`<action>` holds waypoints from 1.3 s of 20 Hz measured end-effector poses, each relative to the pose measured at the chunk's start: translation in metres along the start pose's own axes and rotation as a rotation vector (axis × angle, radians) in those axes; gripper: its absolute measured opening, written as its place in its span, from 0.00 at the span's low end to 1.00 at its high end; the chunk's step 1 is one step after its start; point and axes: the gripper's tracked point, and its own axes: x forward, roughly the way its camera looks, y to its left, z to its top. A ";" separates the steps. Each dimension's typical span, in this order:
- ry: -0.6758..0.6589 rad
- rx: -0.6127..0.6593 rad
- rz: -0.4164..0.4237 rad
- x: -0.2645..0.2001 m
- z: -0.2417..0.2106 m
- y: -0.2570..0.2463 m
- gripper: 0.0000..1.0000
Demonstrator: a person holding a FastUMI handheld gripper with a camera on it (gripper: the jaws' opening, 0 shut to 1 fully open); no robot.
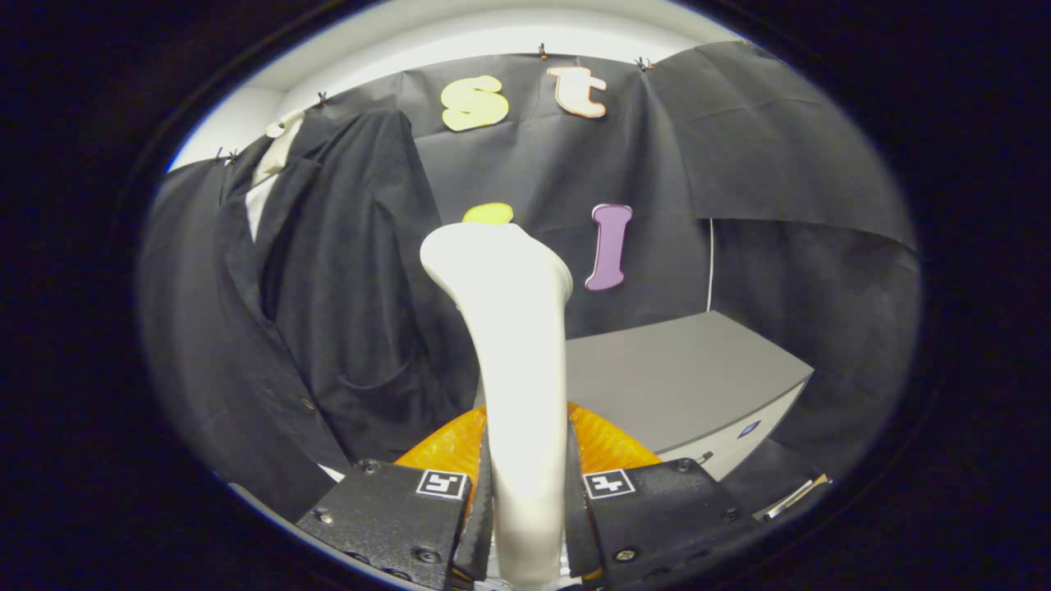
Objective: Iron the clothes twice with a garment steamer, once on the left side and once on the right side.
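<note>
Between the two fingers of the claw (525, 501) sits the white garment steamer (513, 345), and both fingers are pressed right up against its handle, so it's a firm two-sided hold, closed down narrow around the stem. Steamer stands pretty much upright, its rounded head rising up ahead of the fingers and tipped a bit toward the clothes side. Just behind the handle, low down near the fingertips, there's some ribbed orange plastic part (447, 447) peeking out on both sides of it, can't really tell what it belongs to. Off to the left of the steamer hangs the dark suit jacket (328, 328) against the booth wall, with a white shirt collar (271, 164) showing at the top of it, and a pocket and a button visible lower down. Steamer head is near the jacket but not touching it, there's a clear gap. To the right, beyond the fingers, is a grey tabletop (681, 369) with a white front panel
</note>
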 end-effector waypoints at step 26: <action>-0.576 -0.071 0.234 0.005 0.178 0.202 0.38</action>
